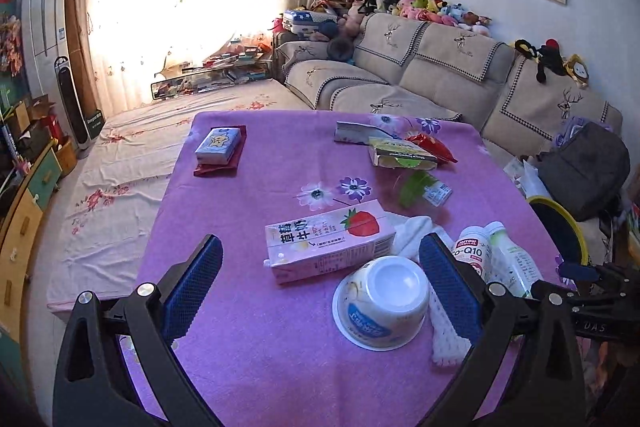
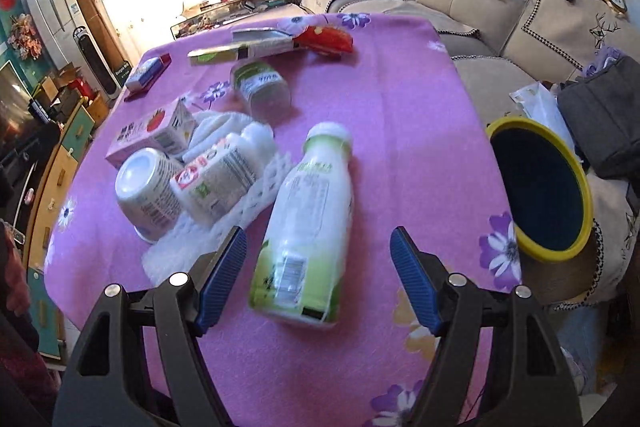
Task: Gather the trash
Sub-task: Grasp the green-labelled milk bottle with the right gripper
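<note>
My left gripper [image 1: 320, 241] is open over the purple table, its blue pads on either side of a pink strawberry milk carton [image 1: 328, 241] and an overturned white cup [image 1: 382, 301], touching neither. My right gripper [image 2: 318, 235] is open too. A green-and-white bottle [image 2: 308, 219] lies on its side between the right pads, with a gap on both sides. Left of it lie a white labelled bottle [image 2: 216, 183], the white cup [image 2: 148, 187], a foam net [image 2: 256, 203] and the pink carton [image 2: 148, 135]. A yellow-rimmed bin [image 2: 540, 187] stands off the table's right edge.
Farther back on the table are a small green-labelled jar [image 2: 260, 87], a long flat box [image 2: 240, 51], a red packet [image 2: 328, 39] and a tissue pack [image 1: 218, 145]. A beige sofa [image 1: 440, 75] runs behind and to the right, with a grey bag [image 1: 584, 167] on it.
</note>
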{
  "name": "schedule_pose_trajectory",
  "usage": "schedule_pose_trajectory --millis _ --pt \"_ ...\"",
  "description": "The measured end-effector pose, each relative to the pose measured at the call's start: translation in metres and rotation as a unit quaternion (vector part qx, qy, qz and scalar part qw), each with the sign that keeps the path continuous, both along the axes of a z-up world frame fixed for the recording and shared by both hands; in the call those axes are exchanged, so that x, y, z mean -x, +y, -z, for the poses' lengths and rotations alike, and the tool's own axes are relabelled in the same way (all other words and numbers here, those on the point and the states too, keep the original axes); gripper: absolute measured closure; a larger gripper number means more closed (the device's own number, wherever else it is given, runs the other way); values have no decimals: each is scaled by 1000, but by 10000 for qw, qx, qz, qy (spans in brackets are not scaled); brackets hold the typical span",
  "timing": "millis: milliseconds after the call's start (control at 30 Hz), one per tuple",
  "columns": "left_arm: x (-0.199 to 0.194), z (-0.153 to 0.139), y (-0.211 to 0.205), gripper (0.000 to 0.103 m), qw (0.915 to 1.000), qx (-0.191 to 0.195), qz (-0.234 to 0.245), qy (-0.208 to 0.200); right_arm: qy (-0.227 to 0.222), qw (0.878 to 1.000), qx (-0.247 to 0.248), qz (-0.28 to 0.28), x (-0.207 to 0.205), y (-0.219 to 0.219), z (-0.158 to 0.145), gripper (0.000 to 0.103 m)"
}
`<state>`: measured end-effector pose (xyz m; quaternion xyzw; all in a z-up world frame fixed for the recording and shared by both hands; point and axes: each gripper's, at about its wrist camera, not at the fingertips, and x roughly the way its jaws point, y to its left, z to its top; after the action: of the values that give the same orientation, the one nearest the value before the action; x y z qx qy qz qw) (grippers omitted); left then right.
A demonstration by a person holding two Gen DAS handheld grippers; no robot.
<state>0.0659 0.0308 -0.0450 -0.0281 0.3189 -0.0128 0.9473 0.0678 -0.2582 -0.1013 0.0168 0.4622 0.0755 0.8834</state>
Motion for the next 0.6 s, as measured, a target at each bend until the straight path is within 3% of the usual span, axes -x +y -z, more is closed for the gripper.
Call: schedule_pose_trajectory --millis 267,433,600 --pt "-2 5 -31 6 9994 127 286 152 132 9996 147 189 -3 9 29 34" --pt "0 8 -39 6 9993 91 312 192 60 9995 92 296 -6 5 37 54" --pt "0 8 -43 6 9992 75 345 205 -43 9995 28 300 -2 -6 31 54"
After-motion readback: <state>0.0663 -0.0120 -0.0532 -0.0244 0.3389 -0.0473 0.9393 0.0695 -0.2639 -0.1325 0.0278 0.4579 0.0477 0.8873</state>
